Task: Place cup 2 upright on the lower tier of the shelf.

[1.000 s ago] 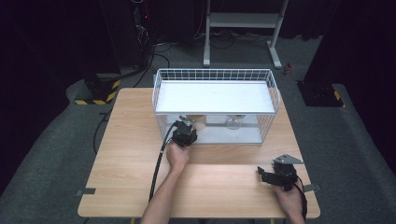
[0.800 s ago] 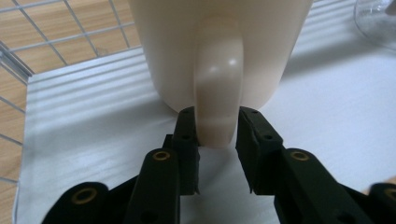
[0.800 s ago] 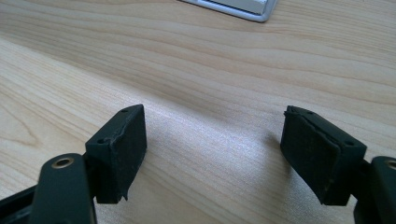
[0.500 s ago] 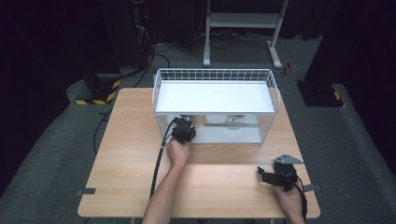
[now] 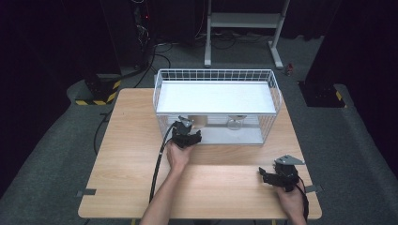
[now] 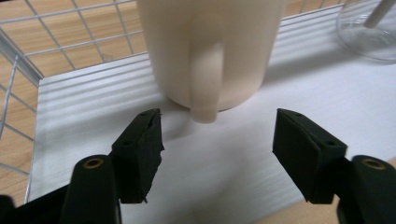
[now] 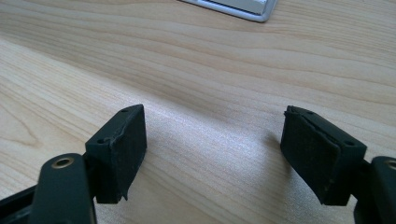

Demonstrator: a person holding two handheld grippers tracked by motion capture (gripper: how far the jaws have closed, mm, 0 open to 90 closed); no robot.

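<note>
Two jaws of the left gripper (image 6: 217,158) have just been opening and now stand apart, empty, just short of the cream mug (image 6: 210,51) on the wire rack (image 5: 277,101) lower shelf: likely released there.

one cream mug (image 6: 210,51), one glass (image 6: 369,30), one wire basket (image 5: 277,96), two tongs
</note>
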